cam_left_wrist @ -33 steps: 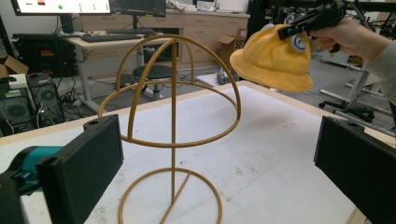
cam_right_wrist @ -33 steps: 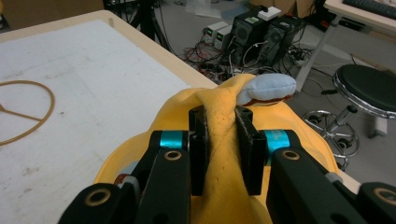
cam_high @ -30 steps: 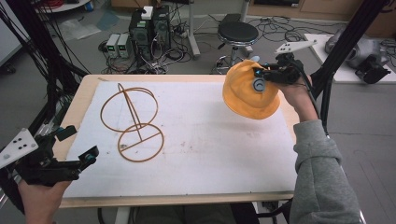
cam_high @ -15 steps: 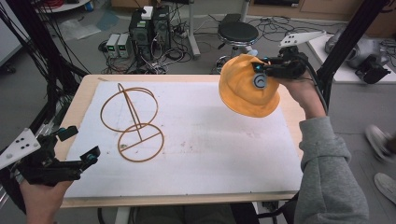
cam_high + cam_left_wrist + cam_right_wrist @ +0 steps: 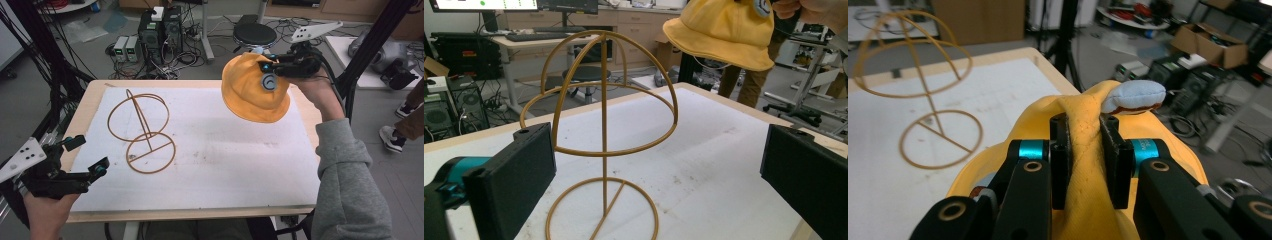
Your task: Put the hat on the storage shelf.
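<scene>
A yellow bucket hat [image 5: 252,92] with a round blue patch hangs in the air over the table's far right. My right gripper [image 5: 270,67] is shut on a fold of its crown [image 5: 1083,145]; a pale blue ear-like tab [image 5: 1134,96] sticks up beside the jaws. A gold wire hat stand [image 5: 142,127] with a domed top stands upright on the white mat at the left. My left gripper [image 5: 90,155] is open near the table's front left corner, facing the hat stand [image 5: 604,125], with nothing between its pads. The hat [image 5: 724,32] floats above and right of the stand.
A white mat [image 5: 225,160] covers the wooden table [image 5: 90,102]. Computer boxes and cables [image 5: 160,35], a black stool [image 5: 255,35] and black frame poles stand beyond the far edge. Another person's shoe [image 5: 392,137] is on the floor at right.
The right gripper has carried the hat slightly left and higher. The left gripper has barely moved.
</scene>
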`<action>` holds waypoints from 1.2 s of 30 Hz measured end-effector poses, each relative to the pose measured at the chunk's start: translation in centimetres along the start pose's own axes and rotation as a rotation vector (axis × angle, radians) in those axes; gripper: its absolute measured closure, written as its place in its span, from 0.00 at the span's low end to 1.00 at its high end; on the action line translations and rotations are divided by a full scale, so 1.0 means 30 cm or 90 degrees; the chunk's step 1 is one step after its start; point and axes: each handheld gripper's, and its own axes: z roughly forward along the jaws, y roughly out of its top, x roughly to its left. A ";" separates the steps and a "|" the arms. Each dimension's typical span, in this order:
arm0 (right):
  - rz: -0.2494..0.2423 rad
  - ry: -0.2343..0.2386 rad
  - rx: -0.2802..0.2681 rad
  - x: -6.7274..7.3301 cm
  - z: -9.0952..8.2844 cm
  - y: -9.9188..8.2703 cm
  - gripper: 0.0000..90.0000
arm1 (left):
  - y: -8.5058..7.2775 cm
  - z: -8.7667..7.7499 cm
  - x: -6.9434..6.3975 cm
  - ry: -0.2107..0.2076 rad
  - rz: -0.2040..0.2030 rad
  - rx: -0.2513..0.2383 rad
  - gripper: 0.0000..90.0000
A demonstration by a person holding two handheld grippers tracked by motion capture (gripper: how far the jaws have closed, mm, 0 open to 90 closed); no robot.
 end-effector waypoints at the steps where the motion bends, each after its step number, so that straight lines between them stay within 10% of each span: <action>1: 0.002 0.009 -0.006 0.005 0.004 0.007 0.87 | 0.000 -0.001 0.000 0.000 0.000 0.000 0.02; 16: -0.015 0.120 -0.035 0.063 0.089 0.072 0.87 | -0.012 0.000 -0.011 0.001 -0.002 0.007 0.02; 36: -0.036 0.167 -0.019 0.127 0.157 0.141 0.87 | -0.017 -0.024 -0.029 0.005 -0.001 0.007 0.02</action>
